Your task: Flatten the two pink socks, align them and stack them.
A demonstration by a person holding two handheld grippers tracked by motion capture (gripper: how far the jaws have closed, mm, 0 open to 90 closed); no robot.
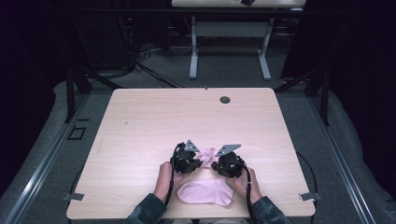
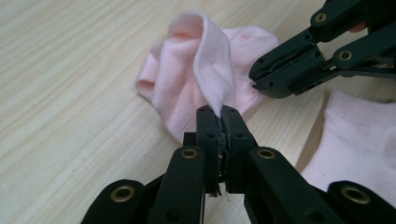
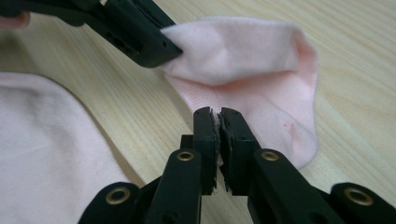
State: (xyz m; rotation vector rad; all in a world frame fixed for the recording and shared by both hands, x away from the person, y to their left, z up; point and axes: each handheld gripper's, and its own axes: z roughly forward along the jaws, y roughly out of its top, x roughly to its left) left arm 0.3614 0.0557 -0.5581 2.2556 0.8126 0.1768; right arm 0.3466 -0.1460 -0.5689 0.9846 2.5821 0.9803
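Wooden table (image 1: pixel 149 121): left gripper (image 2: pixel 219 114) pinches pink sock (image 2: pixel 187 79); right gripper (image 3: pixel 218 116) closed beside it.

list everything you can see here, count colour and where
socks: 2, pale pink; one between the two grippers, an edge lifted off the table, the other flat at the near edge
table: 1, light wood, centre of the high view
grommet: 1, dark, far right part of the tabletop
far table: 1, white legs, behind on the grey floor
left gripper: 1, black, jaws shut on the lifted edge of the far sock
right gripper: 1, black, jaws together at that sock's lower edge; whether they pinch fabric I can't tell
hands: 2, left and right, camouflage sleeves, near edge
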